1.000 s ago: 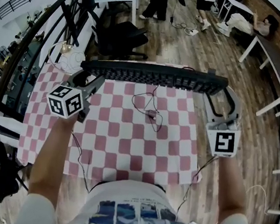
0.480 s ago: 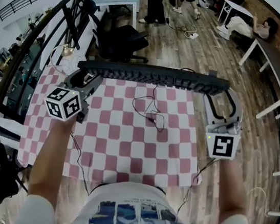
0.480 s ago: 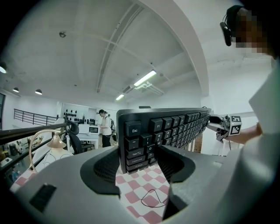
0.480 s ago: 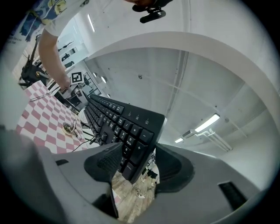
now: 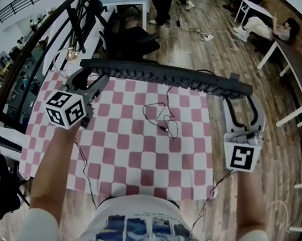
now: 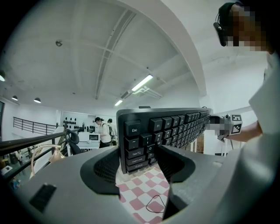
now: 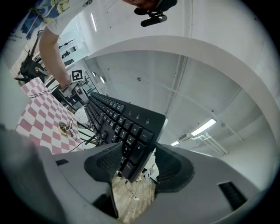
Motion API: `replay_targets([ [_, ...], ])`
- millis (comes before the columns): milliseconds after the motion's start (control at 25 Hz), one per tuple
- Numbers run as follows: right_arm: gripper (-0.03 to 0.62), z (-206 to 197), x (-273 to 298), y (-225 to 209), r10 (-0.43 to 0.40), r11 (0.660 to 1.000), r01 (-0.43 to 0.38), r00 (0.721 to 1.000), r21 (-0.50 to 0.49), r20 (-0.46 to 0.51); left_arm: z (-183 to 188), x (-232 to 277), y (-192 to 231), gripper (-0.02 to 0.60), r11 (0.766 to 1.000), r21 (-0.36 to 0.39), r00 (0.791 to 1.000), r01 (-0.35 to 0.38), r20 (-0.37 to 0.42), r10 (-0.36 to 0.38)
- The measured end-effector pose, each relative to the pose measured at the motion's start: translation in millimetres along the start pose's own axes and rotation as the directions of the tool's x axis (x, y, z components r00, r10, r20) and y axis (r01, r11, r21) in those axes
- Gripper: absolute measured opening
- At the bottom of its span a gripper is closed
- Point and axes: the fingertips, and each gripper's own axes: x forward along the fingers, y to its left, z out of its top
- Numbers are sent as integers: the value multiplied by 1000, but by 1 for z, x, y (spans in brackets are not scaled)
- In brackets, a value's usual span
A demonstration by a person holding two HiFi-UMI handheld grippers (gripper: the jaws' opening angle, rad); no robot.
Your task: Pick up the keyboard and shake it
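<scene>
Raised a little since a second ago, the keyboard point(image 5: 168, 76) is now seen higher in the head view, its left end lifted more than its right; the left gripper point(image 5: 88, 80) has been carried up and toward the upper left with it, while the right gripper point(image 5: 243, 107) has hardly been shifted.

The keyboard is held in the air across the upper middle of the frame, clear of the checked cloth point(image 5: 134, 159), with a cable point(image 5: 165, 119) hanging from near its middle down to loops on the cloth. Its long axis is laid left to right in the picture, spanning the gap between the two grippers.

Each short end is clamped. In the left gripper view the pads are pressed on both faces of the Esc end; in the right gripper view the number-pad end is pinched the same way (the jaws stand wide there only because the board is thick).

Neither hand is nearer: each end is equally taken. Since the board is supported only at its ends, a shake is judged best driven up and down across that axis, both hands moved together.
</scene>
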Motion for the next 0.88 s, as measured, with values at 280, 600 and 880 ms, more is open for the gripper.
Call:
replay_targets([
  [280,235,0,-3,-1,-6,1000,6,1000,-1,-11,5,-2,-1,265,1000,11,1000,-3,8,3],
  [600,235,5,-10,-2,-21,1000,21,1000,0,1,9,-9,-5,265,1000,25,1000,-3,24,2],
  [880,235,13,-15,-4,-41,999,41,999,-9,28,18,-17,-8,265,999,42,999,-5,43,4],
])
